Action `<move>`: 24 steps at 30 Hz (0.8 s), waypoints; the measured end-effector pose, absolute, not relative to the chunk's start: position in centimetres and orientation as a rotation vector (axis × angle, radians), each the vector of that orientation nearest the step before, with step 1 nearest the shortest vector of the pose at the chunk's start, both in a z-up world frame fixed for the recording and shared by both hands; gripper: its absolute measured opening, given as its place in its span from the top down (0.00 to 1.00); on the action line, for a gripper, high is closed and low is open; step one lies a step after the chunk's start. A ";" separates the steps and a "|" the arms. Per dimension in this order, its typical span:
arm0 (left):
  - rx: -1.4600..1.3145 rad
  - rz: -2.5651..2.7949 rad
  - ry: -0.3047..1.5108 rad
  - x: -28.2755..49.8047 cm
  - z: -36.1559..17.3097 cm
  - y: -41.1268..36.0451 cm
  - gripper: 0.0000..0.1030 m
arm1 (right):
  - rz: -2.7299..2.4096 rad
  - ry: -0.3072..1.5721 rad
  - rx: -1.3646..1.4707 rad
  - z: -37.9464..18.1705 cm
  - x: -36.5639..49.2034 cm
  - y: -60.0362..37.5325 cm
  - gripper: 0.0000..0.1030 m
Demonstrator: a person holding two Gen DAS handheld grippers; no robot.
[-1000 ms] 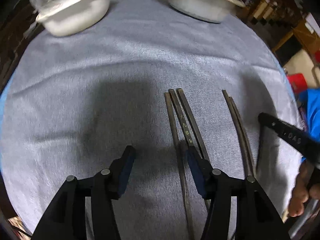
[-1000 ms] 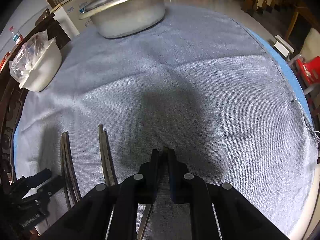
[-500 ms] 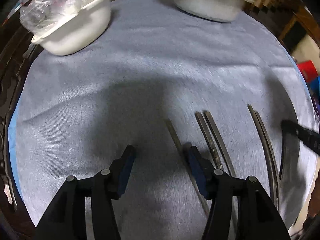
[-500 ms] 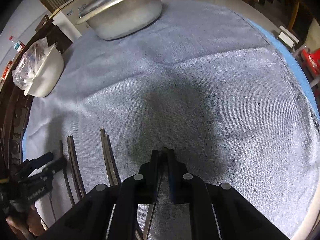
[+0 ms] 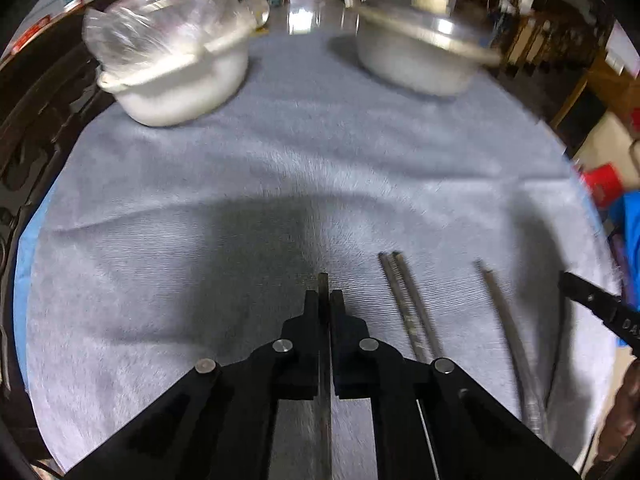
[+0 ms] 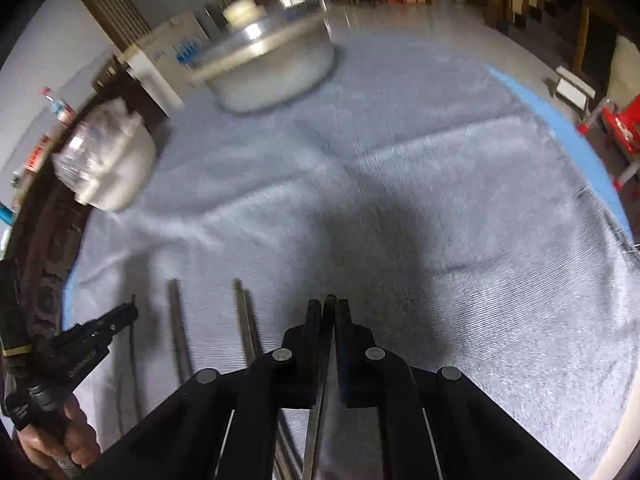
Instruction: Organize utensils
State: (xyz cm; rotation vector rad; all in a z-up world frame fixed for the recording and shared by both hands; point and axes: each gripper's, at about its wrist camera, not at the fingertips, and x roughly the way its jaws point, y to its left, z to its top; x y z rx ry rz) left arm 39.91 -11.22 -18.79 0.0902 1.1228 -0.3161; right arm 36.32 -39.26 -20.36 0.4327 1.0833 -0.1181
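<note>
Dark chopsticks lie on a grey tablecloth (image 5: pixel 280 168). My left gripper (image 5: pixel 325 300) is shut on one chopstick (image 5: pixel 323 280), whose tip pokes out past the fingertips. To its right lie a pair of chopsticks (image 5: pixel 408 308) and another pair (image 5: pixel 508 332). My right gripper (image 6: pixel 329 306) is shut on another chopstick (image 6: pixel 330 300). In the right wrist view two sets of chopsticks (image 6: pixel 246 320) (image 6: pixel 176 324) lie to its left, and the left gripper (image 6: pixel 88 344) shows at the far left. The right gripper's finger (image 5: pixel 596 308) shows at the left wrist view's right edge.
A white bowl with a plastic bag in it (image 5: pixel 172 64) stands at the back left. A lidded metal pot (image 5: pixel 424 52) stands at the back right. The cloth's edge and a blue table rim (image 6: pixel 560 128) curve on the right.
My left gripper has shut on a single chopstick that lay by its right finger and lifted it. Both cameras have tilted up. The right gripper still holds its chopstick.
</note>
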 end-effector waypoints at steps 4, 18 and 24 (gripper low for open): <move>0.050 -0.338 1.006 37.7 -14.4 -9.5 0.95 | -0.099 0.958 0.421 -16.8 34.0 -38.8 0.93; -0.072 -0.384 0.610 25.1 -4.0 -4.5 0.95 | -0.080 0.576 0.351 -6.4 21.5 -34.6 0.94; -0.114 -0.376 0.493 21.0 -2.1 -3.0 0.95 | -0.109 0.413 0.303 -2.8 16.3 -31.9 0.94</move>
